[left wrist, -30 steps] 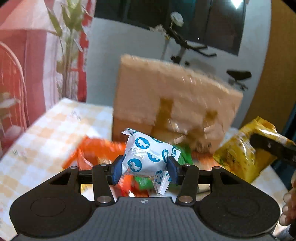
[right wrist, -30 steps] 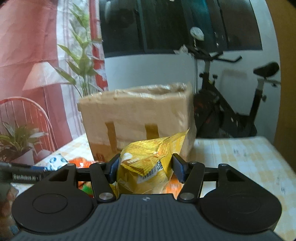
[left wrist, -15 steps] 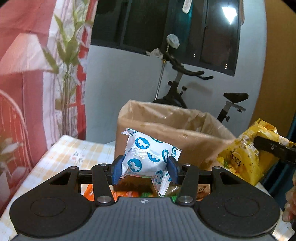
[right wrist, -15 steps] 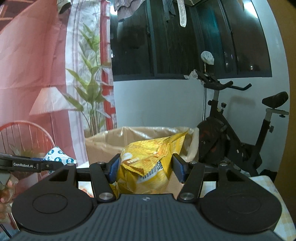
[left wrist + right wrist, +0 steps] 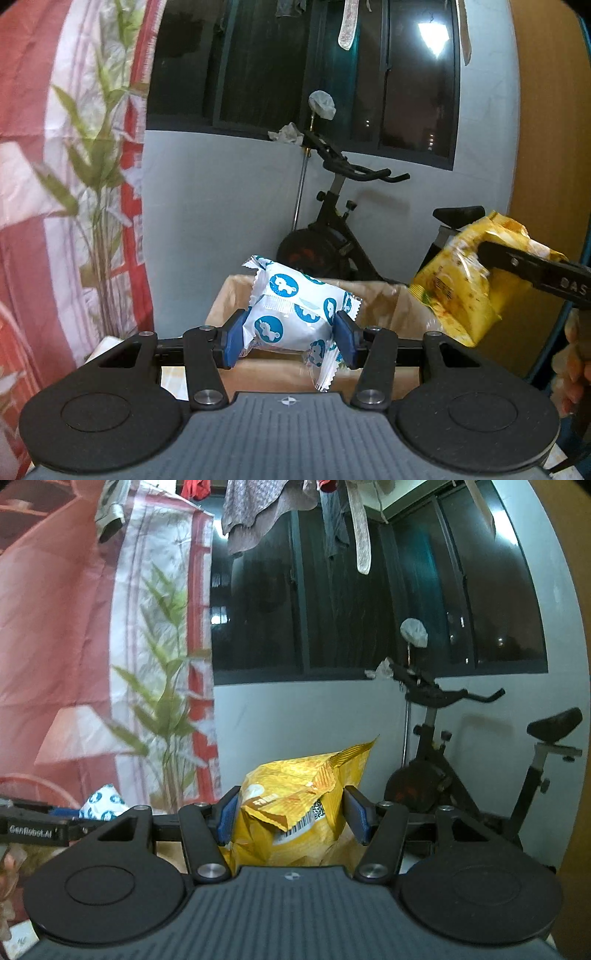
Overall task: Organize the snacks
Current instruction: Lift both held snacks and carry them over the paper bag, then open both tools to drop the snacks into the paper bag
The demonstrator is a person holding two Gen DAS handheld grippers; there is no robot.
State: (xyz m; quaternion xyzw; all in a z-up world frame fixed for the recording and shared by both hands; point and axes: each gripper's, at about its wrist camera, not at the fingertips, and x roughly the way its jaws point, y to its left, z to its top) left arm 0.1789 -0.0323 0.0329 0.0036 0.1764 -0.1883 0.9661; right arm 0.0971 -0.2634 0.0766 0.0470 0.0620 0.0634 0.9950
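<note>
Snacks are in both tools: the left gripper (image 5: 290,338) pinches a white-and-blue packet (image 5: 291,314) by its sides, raised over the near rim of the cardboard box (image 5: 380,295). The right gripper (image 5: 291,818) clamps a yellow bag (image 5: 299,805) alongside, likely so both can drop in together.

White blue-printed snack packet (image 5: 291,314) and crumpled yellow chip bag (image 5: 295,808), both aloft above open cardboard box (image 5: 376,295).

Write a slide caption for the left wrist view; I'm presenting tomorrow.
Left gripper lifts a blue-and-white snack pack above the cardboard box, beside the right gripper's yellow bag.
</note>
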